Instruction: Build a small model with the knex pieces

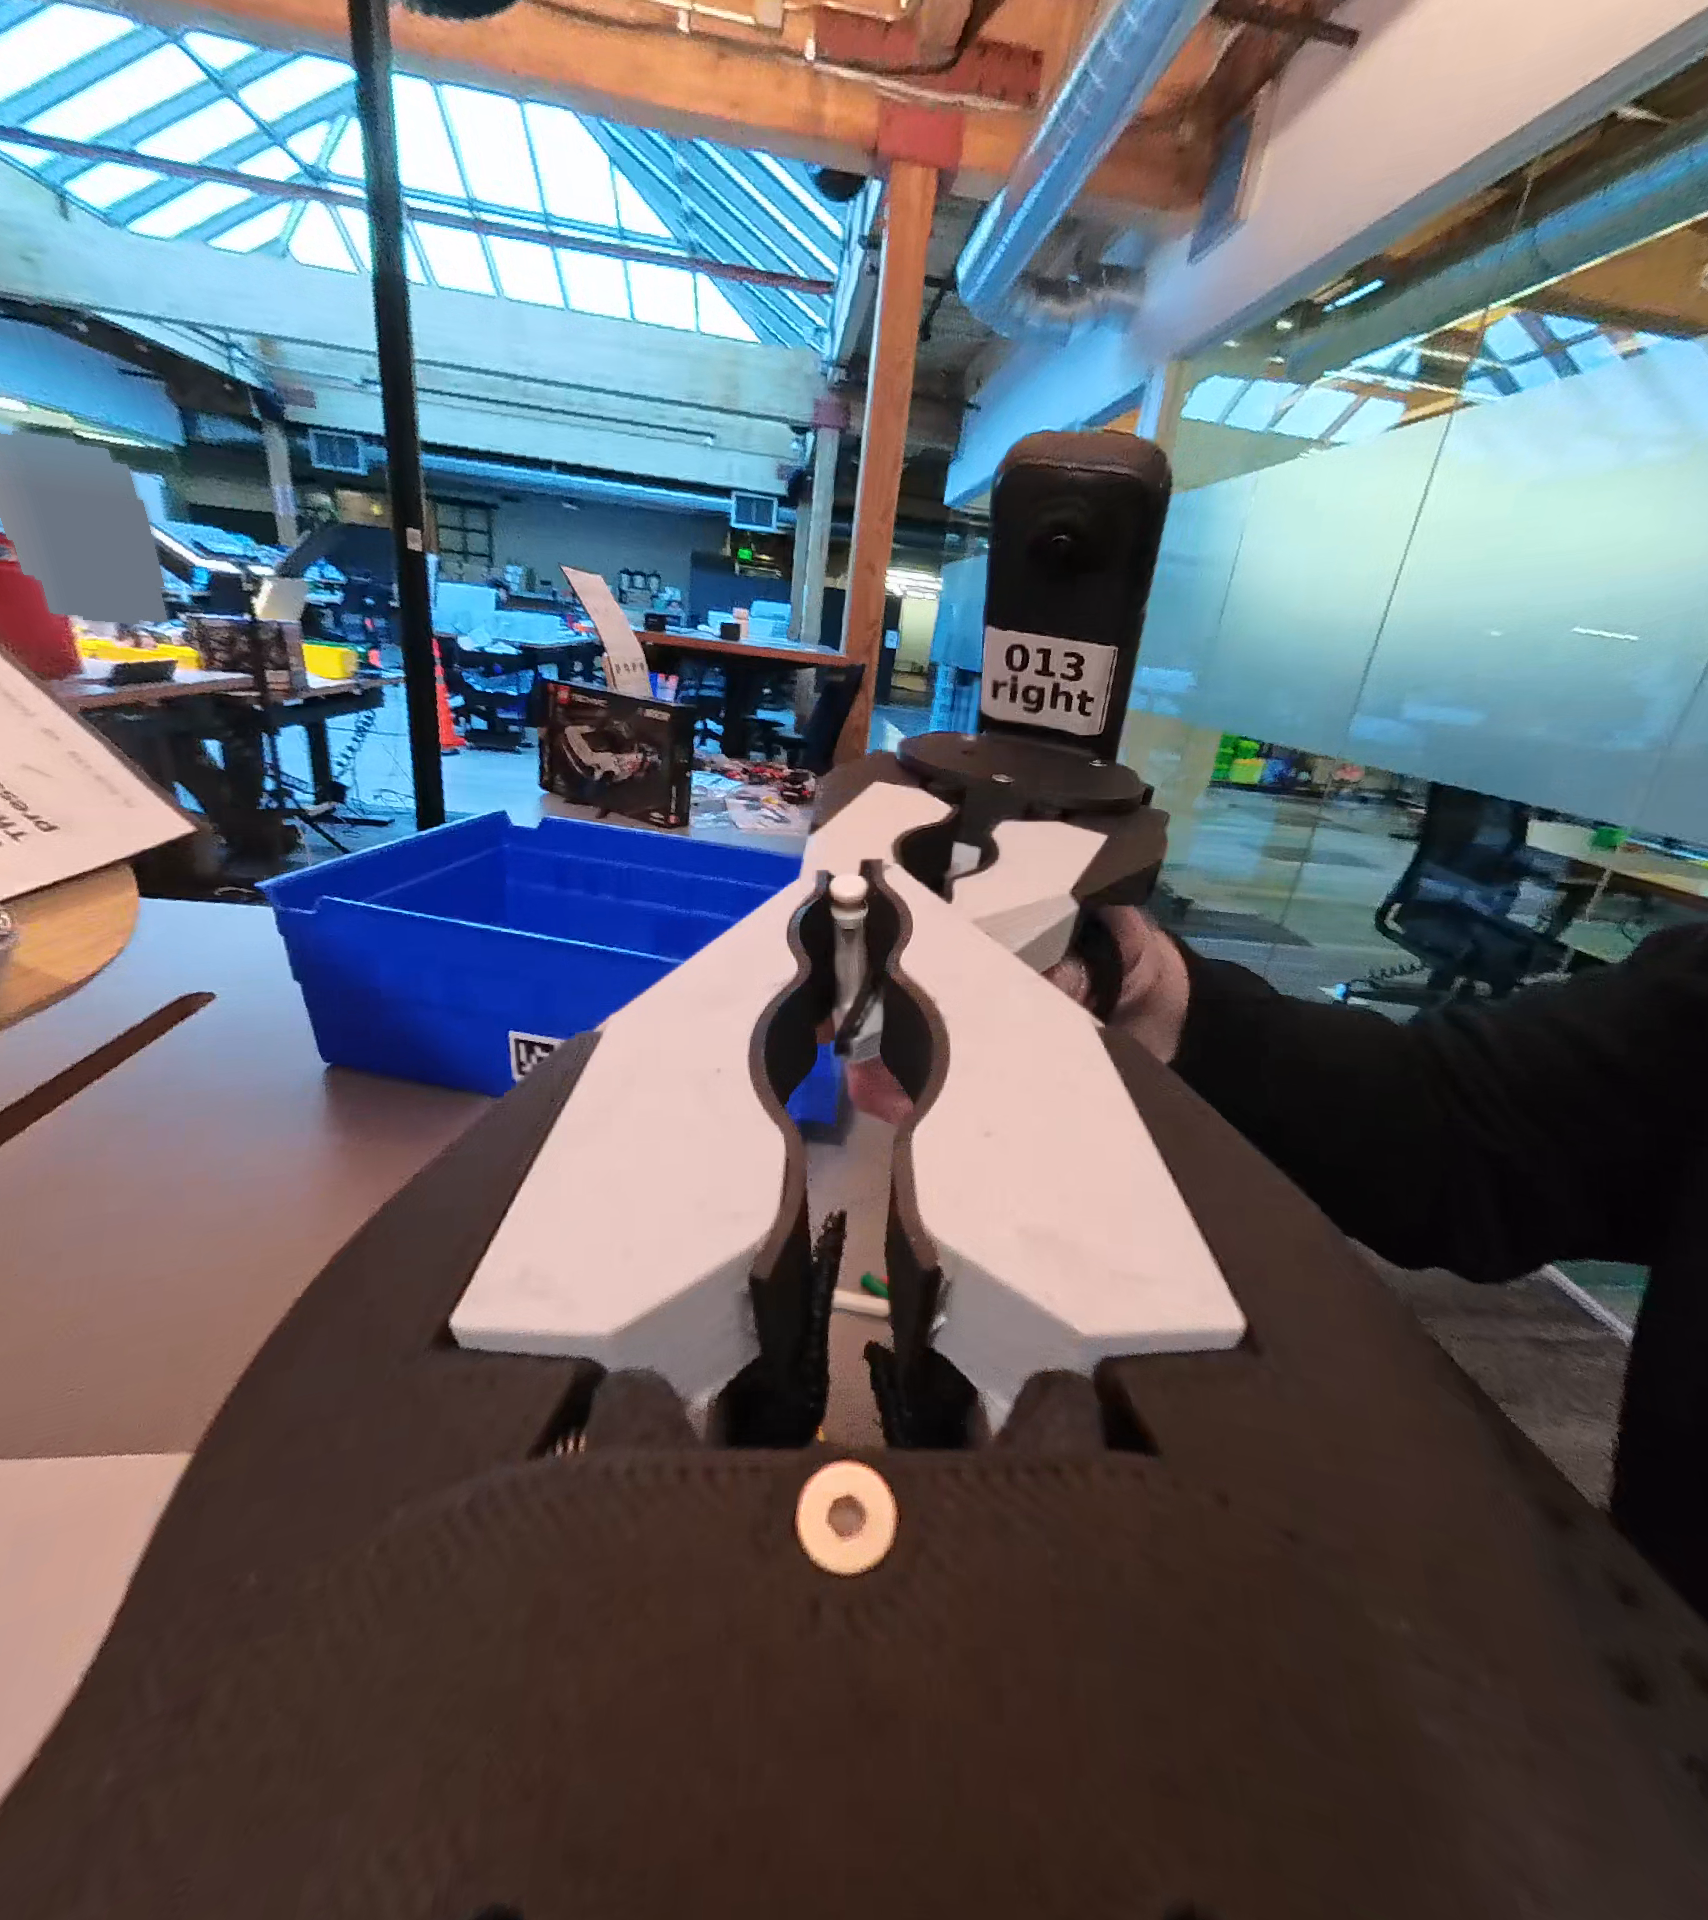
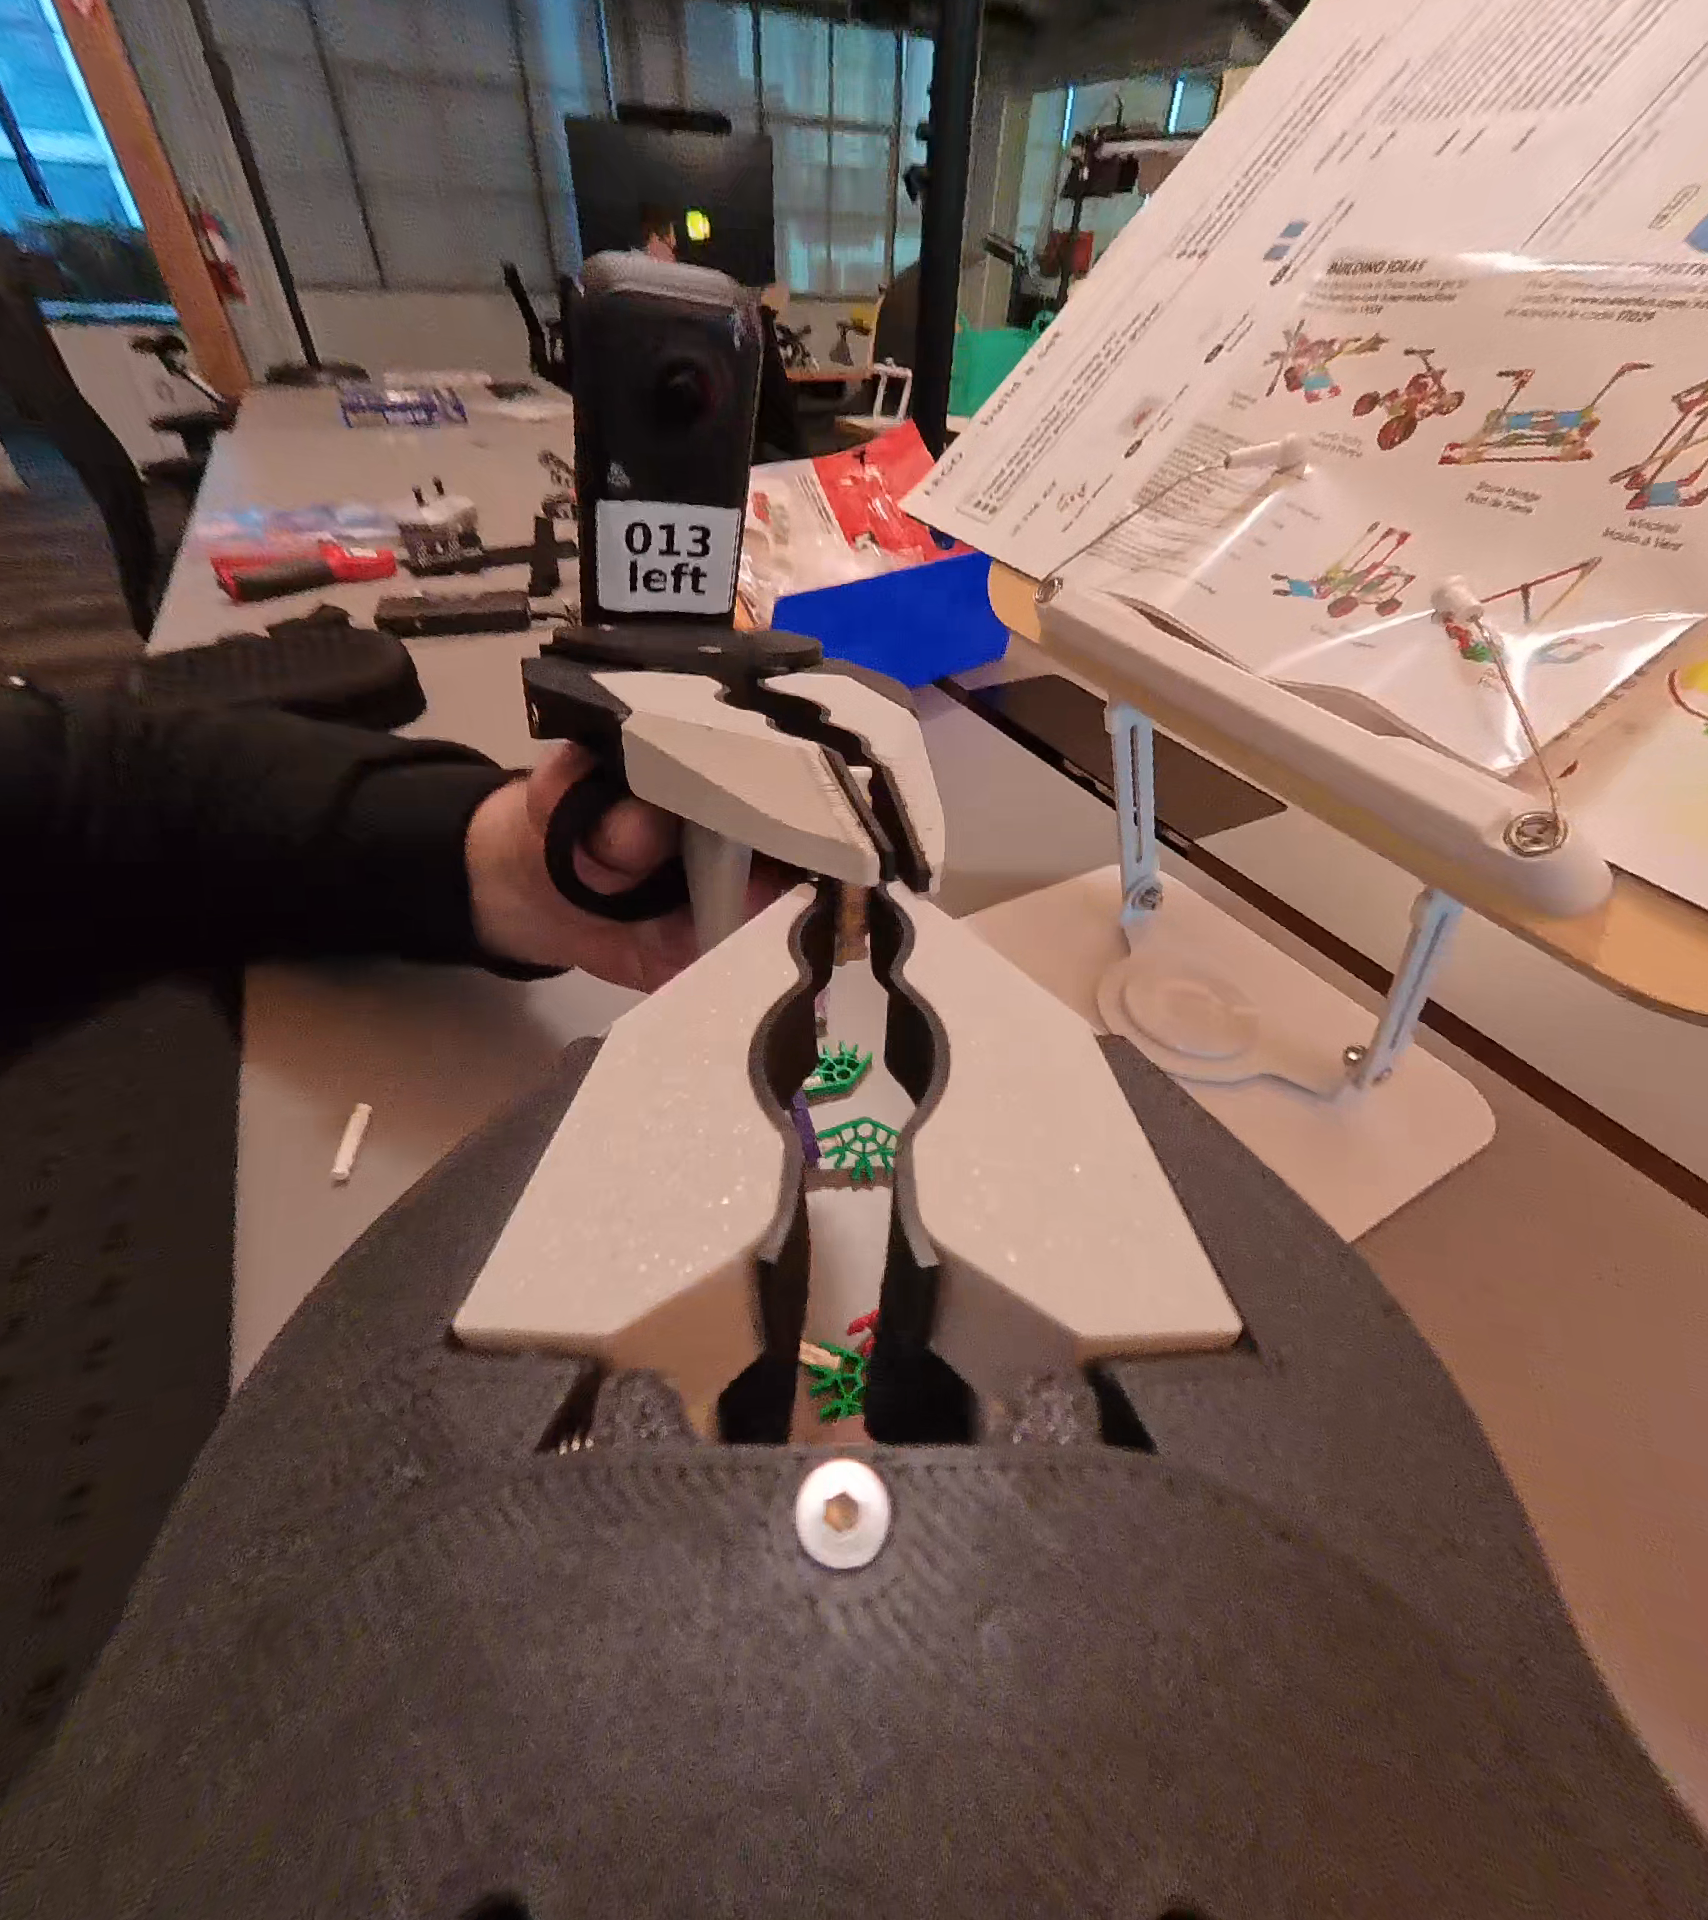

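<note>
The left gripper (image 1: pixel 848 914) holds a thin grey rod (image 1: pixel 845 940) upright between nearly closed fingers, above the surface (image 1: pixel 102 1195) near the blue bin (image 1: pixel 476 935). The right gripper (image 2: pixel 845 940) pinches a small tan piece (image 2: pixel 848 928) just under the left one. Both parts look light, stiff and slippery, best gripped mid-length.

The left wrist view looks forward along its own white fingers (image 1: pixel 684 1091), low over the table (image 1: pixel 154 1195), toward the blue bin (image 1: pixel 476 956) and the other gripper (image 1: pixel 943 842) close ahead. The right wrist view faces back the opposite way, toward the left gripper (image 2: pixel 881 821) just in front and the book stand (image 2: pixel 1297 727) at its right. Both views share the table, the bin and the stand.
</note>
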`<control>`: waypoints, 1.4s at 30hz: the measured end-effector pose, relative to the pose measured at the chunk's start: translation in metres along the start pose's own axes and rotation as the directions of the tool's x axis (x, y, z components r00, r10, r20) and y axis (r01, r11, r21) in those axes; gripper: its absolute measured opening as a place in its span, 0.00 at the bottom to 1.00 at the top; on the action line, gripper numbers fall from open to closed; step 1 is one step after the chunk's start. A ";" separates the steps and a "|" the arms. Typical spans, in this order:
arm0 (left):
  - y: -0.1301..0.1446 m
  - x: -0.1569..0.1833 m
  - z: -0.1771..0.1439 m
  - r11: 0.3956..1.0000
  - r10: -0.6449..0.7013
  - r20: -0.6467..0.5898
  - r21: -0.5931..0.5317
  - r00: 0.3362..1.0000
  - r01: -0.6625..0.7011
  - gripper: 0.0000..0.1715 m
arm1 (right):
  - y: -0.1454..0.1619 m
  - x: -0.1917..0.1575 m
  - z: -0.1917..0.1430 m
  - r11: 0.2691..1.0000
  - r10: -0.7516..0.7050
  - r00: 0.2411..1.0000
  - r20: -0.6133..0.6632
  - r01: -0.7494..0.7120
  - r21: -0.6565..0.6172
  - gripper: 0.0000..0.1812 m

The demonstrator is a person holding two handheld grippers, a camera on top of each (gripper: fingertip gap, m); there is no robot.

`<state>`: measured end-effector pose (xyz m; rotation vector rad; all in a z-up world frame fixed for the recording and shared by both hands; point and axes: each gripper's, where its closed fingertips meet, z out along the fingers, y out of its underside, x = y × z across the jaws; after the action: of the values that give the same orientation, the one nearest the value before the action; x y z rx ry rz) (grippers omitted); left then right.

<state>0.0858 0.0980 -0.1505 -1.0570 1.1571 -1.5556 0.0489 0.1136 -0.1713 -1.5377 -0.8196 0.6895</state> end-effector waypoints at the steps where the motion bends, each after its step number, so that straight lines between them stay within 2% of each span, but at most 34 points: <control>1: -0.001 0.001 0.001 1.000 0.008 0.001 0.002 1.000 -0.008 0.02 | -0.001 -0.001 -0.002 1.000 0.004 1.000 0.013 -0.004 0.004 0.02; 2: -0.001 0.003 0.001 1.000 0.023 0.003 -0.005 1.000 -0.023 0.05 | 0.000 0.001 -0.005 1.000 -0.011 1.000 0.005 0.012 -0.012 0.02; 3: -0.002 0.001 0.001 0.999 0.052 0.020 -0.016 0.998 -0.051 0.12 | 0.001 0.007 -0.012 0.998 -0.044 0.999 -0.033 0.042 -0.035 0.02; 5: -0.007 -0.001 -0.002 0.996 0.087 0.043 -0.033 0.995 -0.086 0.22 | -0.014 0.029 -0.038 0.994 -0.107 0.982 -0.156 0.103 -0.029 0.02; 6: -0.009 -0.005 -0.004 0.992 0.117 0.065 -0.064 0.991 -0.113 0.23 | -0.023 0.047 -0.058 0.989 -0.150 0.953 -0.262 0.147 -0.032 0.02; 8: -0.008 -0.016 -0.012 0.965 0.227 0.113 -0.163 0.967 -0.207 0.25 | -0.029 0.091 -0.108 0.968 -0.251 0.828 -0.501 0.219 -0.123 0.02; 9: -0.004 -0.021 -0.016 0.945 0.271 0.120 -0.225 0.955 -0.240 0.25 | -0.026 0.111 -0.132 0.964 -0.264 0.769 -0.582 0.208 -0.164 0.02; 10: 0.002 -0.025 -0.021 0.922 0.298 0.109 -0.291 0.948 -0.256 0.26 | -0.019 0.127 -0.152 0.970 -0.242 0.743 -0.624 0.161 -0.184 0.02; 12: 0.011 -0.035 -0.030 0.871 0.359 0.099 -0.394 0.928 -0.295 0.28 | 0.009 0.150 -0.178 0.979 -0.144 0.742 -0.654 0.010 -0.205 0.02; 14: 0.018 -0.041 -0.039 0.829 0.385 0.088 -0.470 0.919 -0.303 0.28 | 0.040 0.171 -0.197 0.964 -0.101 0.701 -0.706 -0.108 -0.245 0.04; 16: 0.029 -0.042 -0.048 0.778 0.392 0.049 -0.550 0.919 -0.303 0.31 | 0.066 0.184 -0.210 0.929 -0.104 0.652 -0.751 -0.205 -0.307 0.26; 17: 0.034 -0.040 -0.053 0.744 0.413 0.024 -0.586 0.911 -0.322 0.31 | 0.071 0.189 -0.214 0.917 -0.121 0.630 -0.767 -0.224 -0.329 0.33; 20: 0.065 -0.027 -0.078 0.530 0.487 -0.151 -0.731 0.860 -0.429 0.32 | 0.072 0.185 -0.205 0.905 -0.171 0.647 -0.743 -0.196 -0.379 0.33; 22: 0.081 -0.019 -0.094 0.436 0.466 -0.214 -0.789 0.859 -0.433 0.33 | 0.060 0.182 -0.199 0.912 -0.225 0.633 -0.741 -0.131 -0.388 0.28; 25: 0.108 -0.019 -0.118 0.359 0.384 -0.229 -0.856 0.895 -0.373 0.38 | 0.042 0.170 -0.181 0.927 -0.273 0.653 -0.707 -0.019 -0.375 0.24; 30: 0.155 -0.043 -0.145 0.228 0.328 -0.195 -0.933 0.924 -0.278 0.35 | 0.018 0.141 -0.146 0.912 -0.384 0.674 -0.632 0.168 -0.375 0.17; 32: 0.166 -0.045 -0.148 0.212 0.303 -0.201 -0.939 0.931 -0.272 0.26 | 0.010 0.128 -0.132 0.900 -0.422 0.680 -0.600 0.233 -0.369 0.15; 35: 0.173 -0.042 -0.141 0.272 0.260 -0.199 -0.924 0.945 -0.269 0.15 | 0.002 0.109 -0.111 0.876 -0.477 0.687 -0.548 0.320 -0.362 0.13; 38: 0.174 -0.042 -0.138 0.280 0.265 -0.207 -0.918 0.942 -0.281 0.13 | -0.002 0.087 -0.089 0.868 -0.493 0.723 -0.484 0.373 -0.326 0.13; 42: 0.170 -0.049 -0.132 0.257 0.352 -0.238 -0.906 0.905 -0.338 0.11 | 0.007 0.054 -0.053 0.869 -0.487 0.799 -0.353 0.405 -0.284 0.13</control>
<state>-0.0010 0.1452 -0.3478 -1.3519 2.2277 -0.3578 0.1239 0.1271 -0.1704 -1.5078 -0.8958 -0.0784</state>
